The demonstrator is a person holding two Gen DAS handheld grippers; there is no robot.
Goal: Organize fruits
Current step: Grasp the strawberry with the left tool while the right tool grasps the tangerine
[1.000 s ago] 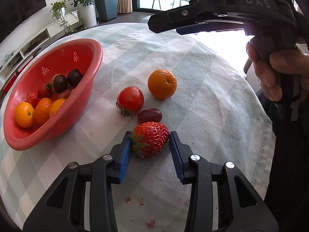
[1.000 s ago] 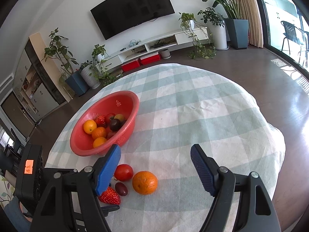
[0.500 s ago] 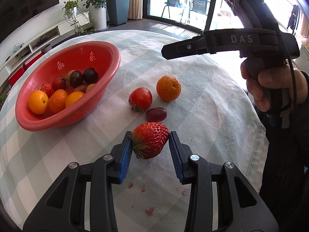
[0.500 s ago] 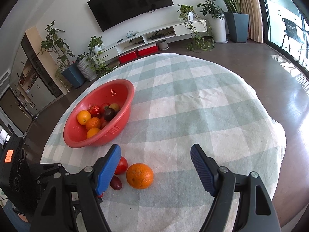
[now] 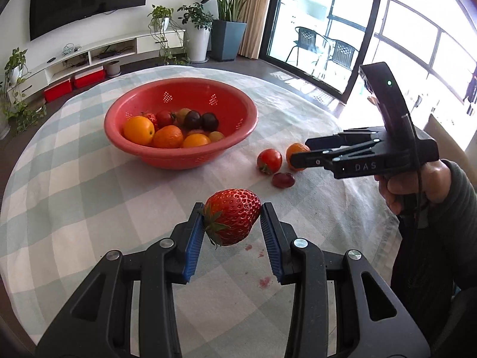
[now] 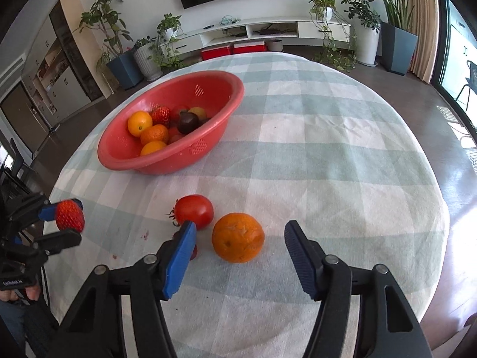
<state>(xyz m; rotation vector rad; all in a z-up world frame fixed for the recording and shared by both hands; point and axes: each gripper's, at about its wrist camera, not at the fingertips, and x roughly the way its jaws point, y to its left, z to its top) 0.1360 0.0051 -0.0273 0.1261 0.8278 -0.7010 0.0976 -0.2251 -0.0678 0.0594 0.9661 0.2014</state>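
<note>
The worktop (image 6: 342, 155), under a checked cloth, carries a red colander (image 5: 179, 161) already holding oranges, tomatoes, a strawberry and dark plums, so the job looks well along, with a few loose fruits left. To finish cleanly, each hand should bring its fruit over the colander's rim and let go low inside, on top of the heap, rather than drop it from height. The orange (image 6: 238, 237) sits on the cloth between the blades of the right tongs (image 6: 240, 258), which are closing around it but do not yet press it; they would do best to centre on its widest part before squeezing, since a round fruit can roll out sideways. A tomato (image 6: 193, 211) lies just beside the orange, close to the left blade, so that blade should slip between the two without nudging it. The left tongs (image 5: 232, 237) are clamped on a strawberry (image 5: 232, 216), lifted clear of the cloth; it looks soft, so a light grip seems wise. A grape (image 5: 283, 179) waits near the tomato.
</note>
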